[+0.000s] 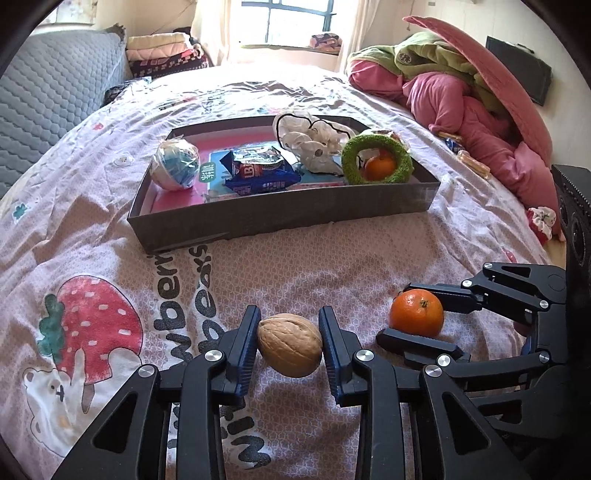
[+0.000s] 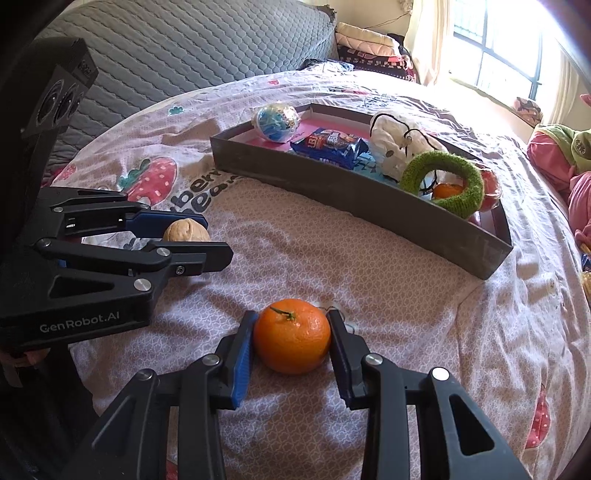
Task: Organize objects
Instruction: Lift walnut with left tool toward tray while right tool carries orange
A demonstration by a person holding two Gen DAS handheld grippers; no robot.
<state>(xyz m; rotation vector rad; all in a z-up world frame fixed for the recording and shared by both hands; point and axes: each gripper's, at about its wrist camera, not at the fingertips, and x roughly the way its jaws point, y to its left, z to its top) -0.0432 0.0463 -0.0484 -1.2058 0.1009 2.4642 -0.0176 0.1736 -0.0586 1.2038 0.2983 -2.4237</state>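
While both tilt downward, left hand-held gripper clamps the walnut, right hand-held gripper the tangerine.

A grey quilted headboard fills the upper left of the frame; folded blankets sit beside it, a sunlit window at top centre, crumpled pink and green bedding upper right.

Bare bedspread up to the tray wall
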